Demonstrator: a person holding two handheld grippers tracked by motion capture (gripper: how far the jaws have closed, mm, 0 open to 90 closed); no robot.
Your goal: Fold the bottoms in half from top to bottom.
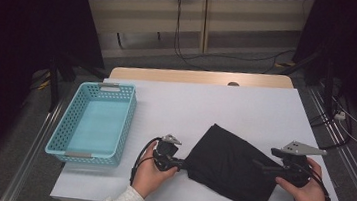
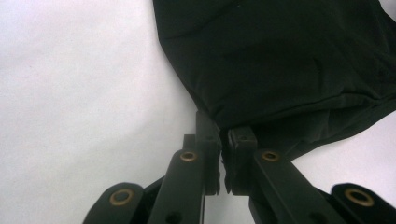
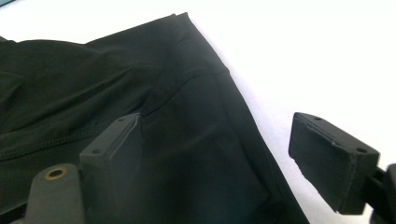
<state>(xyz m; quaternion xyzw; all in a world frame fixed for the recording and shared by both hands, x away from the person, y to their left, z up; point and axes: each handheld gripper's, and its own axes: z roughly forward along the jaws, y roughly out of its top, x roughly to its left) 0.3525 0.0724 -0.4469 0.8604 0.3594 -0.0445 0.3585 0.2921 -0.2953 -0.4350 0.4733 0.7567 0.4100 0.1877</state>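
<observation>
Cloth: folded black fabric garment [image 1: 232,166] lies on white table [image 1: 226,105].
Left gripper [image 2: 224,140]: we pinch its corner; thin hold may slip.
Right gripper [image 3: 219,158]: jaws spread, straddling its edge; closing may miss.

The cloth [image 1: 232,166] lies near the table's [image 1: 246,102] front edge, between my grippers; the basket [image 1: 95,122] sits at its left edge.
</observation>
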